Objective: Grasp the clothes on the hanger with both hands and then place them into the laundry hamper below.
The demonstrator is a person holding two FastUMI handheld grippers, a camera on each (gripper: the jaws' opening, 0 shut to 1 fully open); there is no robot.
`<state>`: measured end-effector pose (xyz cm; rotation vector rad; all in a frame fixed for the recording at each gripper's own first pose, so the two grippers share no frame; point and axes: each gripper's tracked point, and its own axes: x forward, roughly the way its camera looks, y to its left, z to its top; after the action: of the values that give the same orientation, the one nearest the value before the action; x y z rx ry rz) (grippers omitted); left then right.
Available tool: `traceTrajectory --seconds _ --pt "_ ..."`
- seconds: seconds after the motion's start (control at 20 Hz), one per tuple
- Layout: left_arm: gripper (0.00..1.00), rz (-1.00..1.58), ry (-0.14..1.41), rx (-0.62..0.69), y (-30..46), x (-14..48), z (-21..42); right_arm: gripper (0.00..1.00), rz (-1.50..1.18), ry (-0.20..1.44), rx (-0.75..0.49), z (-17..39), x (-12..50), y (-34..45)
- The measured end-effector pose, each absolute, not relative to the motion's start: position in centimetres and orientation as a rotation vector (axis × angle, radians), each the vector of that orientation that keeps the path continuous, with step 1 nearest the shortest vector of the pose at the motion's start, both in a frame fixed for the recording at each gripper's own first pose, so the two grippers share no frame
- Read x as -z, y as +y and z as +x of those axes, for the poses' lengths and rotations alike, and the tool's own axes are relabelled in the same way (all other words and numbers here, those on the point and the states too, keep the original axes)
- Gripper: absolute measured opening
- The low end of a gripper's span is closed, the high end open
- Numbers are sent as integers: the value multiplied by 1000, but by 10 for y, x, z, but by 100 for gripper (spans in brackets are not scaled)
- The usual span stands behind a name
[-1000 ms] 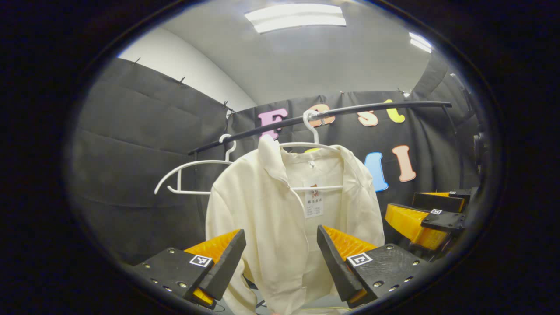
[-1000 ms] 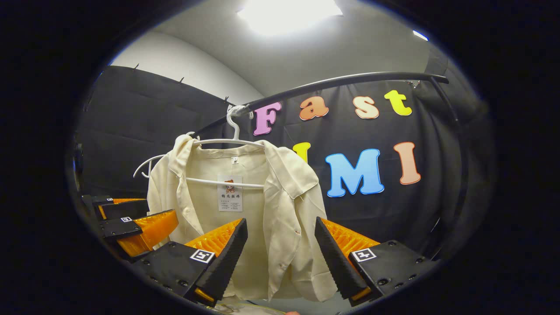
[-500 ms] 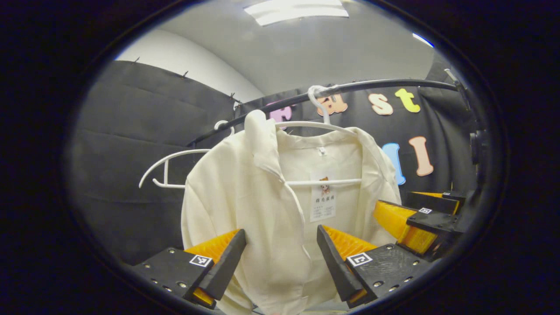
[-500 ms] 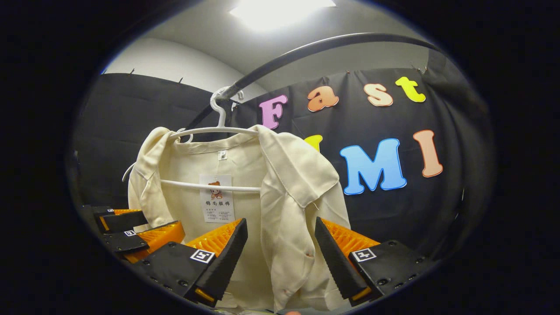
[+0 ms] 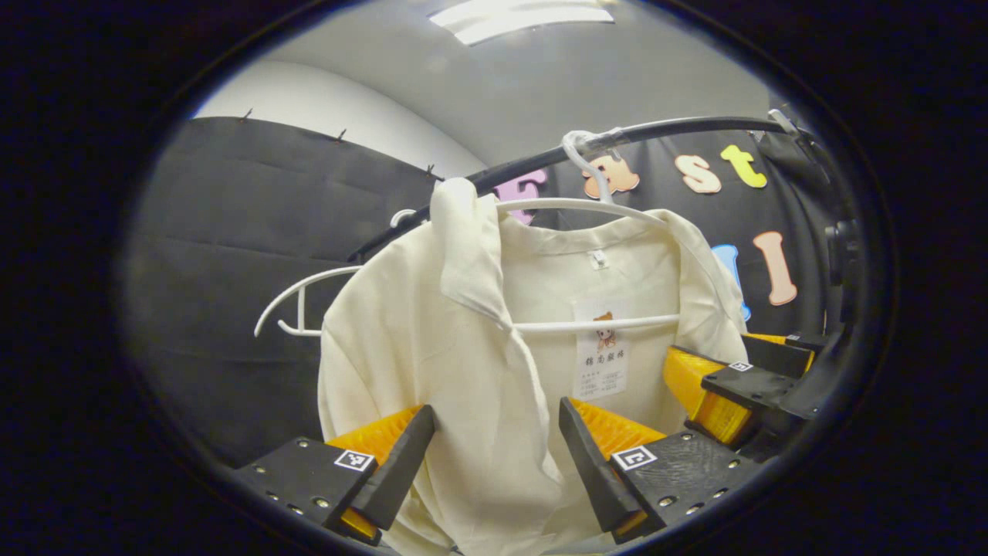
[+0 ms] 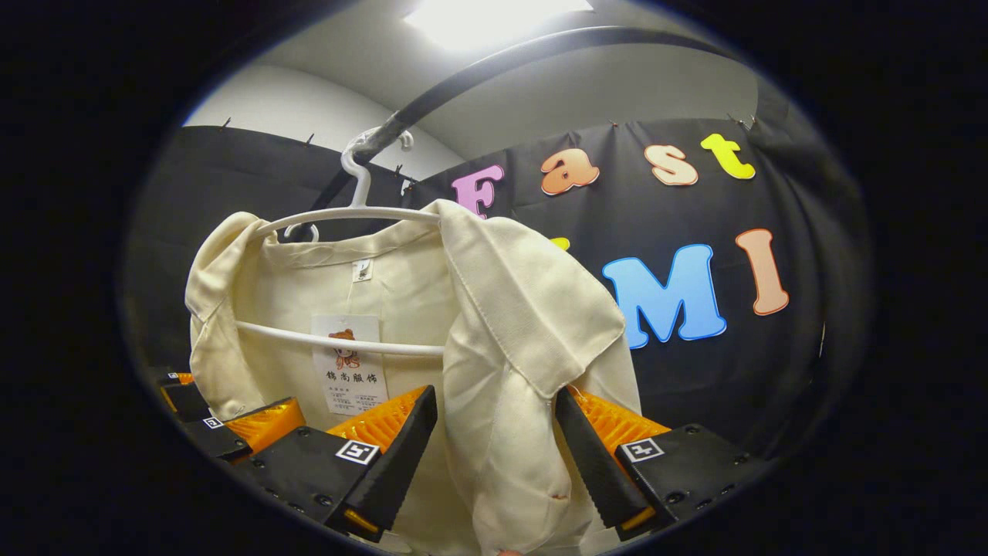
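shirt (image 5: pixel 463 347) on hanger (image 5: pixel 587 208) | hanger on rail (image 5: pixel 664 131) | empty hanger (image 5: pixel 301 301) left of it

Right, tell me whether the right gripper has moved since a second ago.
Yes. The right gripper has closed in on the cream shirt, which looms larger, and the black rail sits higher in its view.

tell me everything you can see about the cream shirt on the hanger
The shirt is cream, of thin woven-looking cloth, with a collar, a paper tag inside the neck and its front hanging open. It hangs on a white hanger hooked over a black rail. The left claw and right claw are both open, each with a front panel between its fingers, not yet pinched. An empty second hanger hangs behind it.
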<state>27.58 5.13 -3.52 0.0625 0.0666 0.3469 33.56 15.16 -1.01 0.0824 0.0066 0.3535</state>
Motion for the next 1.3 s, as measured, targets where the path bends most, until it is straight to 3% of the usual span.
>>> traceTrajectory --seconds 0.2,0.25,0.3,0.4,0.45,0.55,0.6,0.65,0.7,0.75,0.9,1.3 --pt "95 95 81 -381 57 37 287 92 57 10 -331 345 12 154" --pt "89 99 86 -384 59 38 289 94 51 14 -321 347 13 154" --pt "95 99 90 -385 60 38 291 87 49 22 -317 349 15 154" --pt "87 96 76 -434 71 35 290 72 49 46 -332 352 17 159" --pt "65 76 71 -448 74 35 287 70 41 56 -315 355 18 156" --pt "61 51 75 -445 73 35 287 26 25 53 -285 361 16 144" --pt "60 49 76 -418 70 35 287 14 21 52 -301 359 15 147" --pt "43 49 73 -422 74 34 286 7 4 41 -287 359 11 142" --pt "27 47 69 -421 77 32 284 4 -7 26 -267 357 6 135" --pt "18 39 68 -399 79 31 281 1 -14 15 -250 356 3 131" --pt "1 84 38 -425 96 19 271 1 -38 -41 -191 351 -14 113" --pt "2 173 -60 -414 105 -36 231 1 -75 -218 -40 345 -71 57"
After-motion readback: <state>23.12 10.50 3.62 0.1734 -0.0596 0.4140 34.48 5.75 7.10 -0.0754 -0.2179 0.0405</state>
